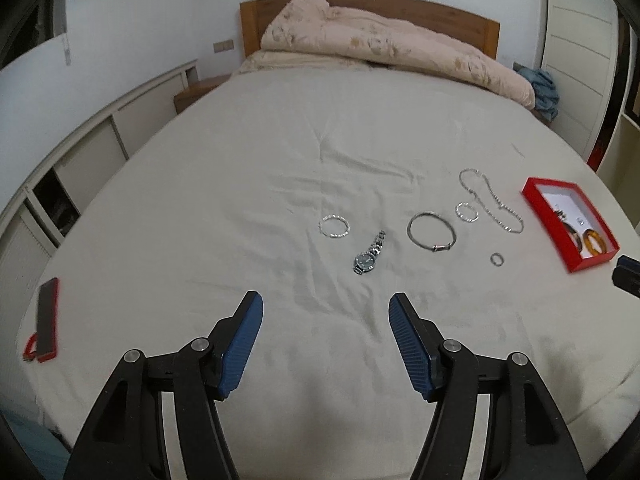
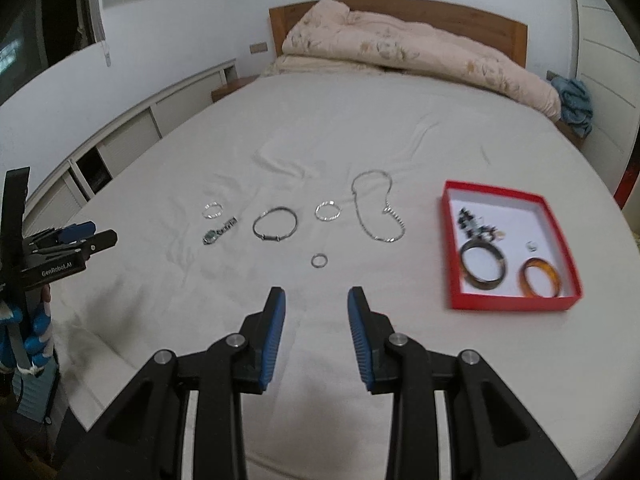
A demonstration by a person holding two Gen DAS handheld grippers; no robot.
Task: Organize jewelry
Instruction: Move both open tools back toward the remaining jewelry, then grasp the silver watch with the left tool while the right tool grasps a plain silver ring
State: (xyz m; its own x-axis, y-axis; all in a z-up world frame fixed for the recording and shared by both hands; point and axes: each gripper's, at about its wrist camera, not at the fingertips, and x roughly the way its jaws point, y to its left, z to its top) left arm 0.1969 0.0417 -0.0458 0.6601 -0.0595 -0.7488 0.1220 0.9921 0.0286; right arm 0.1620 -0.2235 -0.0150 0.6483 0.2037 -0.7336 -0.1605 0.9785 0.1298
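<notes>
Jewelry lies loose on the bed sheet: a silver watch (image 1: 369, 258) (image 2: 219, 232), a twisted silver bangle (image 1: 334, 225) (image 2: 212, 211), a plain silver bracelet (image 1: 431, 229) (image 2: 276, 223), a second small twisted bangle (image 1: 467, 212) (image 2: 327, 211), a chain necklace (image 1: 491, 199) (image 2: 378, 210) and a small ring (image 1: 496, 259) (image 2: 319, 261). A red open box (image 1: 536, 200) (image 2: 454, 240) on the right holds a dark bangle (image 2: 482, 266), an amber bangle (image 2: 540, 278) and small pieces. My left gripper (image 1: 326, 308) is open and empty, short of the watch. My right gripper (image 2: 316, 300) is open and empty, short of the ring.
A phone in a red case (image 1: 46, 320) lies near the bed's left edge. A folded quilt (image 1: 384, 44) and wooden headboard (image 1: 452, 14) are at the far end. White cabinets (image 1: 80, 160) run along the left, a wardrobe (image 1: 580, 60) on the right.
</notes>
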